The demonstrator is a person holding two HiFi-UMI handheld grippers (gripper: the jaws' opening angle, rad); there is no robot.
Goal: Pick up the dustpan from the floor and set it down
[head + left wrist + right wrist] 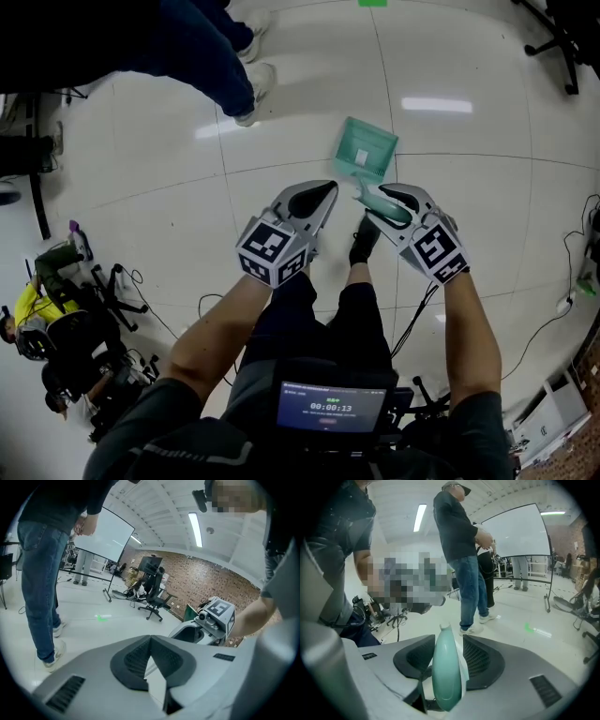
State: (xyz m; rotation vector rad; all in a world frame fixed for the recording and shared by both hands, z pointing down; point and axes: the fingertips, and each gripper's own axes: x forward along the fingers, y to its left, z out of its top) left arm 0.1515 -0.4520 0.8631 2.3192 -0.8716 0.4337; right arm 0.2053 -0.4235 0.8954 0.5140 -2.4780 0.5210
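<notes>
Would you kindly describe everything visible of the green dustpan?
The dustpan is pale green, seemingly plastic, with a ribbed square tray and a rounded handle. The handle stands between the right gripper's jaws, which are opening, a gap showing beside one pad. The tray lies forward of it over the white floor; whether it rests there is unclear.

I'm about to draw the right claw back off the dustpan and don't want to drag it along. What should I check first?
1. Dustpan handle free of the right claw: not ok. The jaws are opening, but the handle stands between them.
2. Dustpan resting on the floor: cannot tell from above.
3. Left claw empty, jaws together: ok.
4. Left claw apart from the dustpan: ok.
5. Bystander's shoes apart from the dustpan: ok.
</notes>
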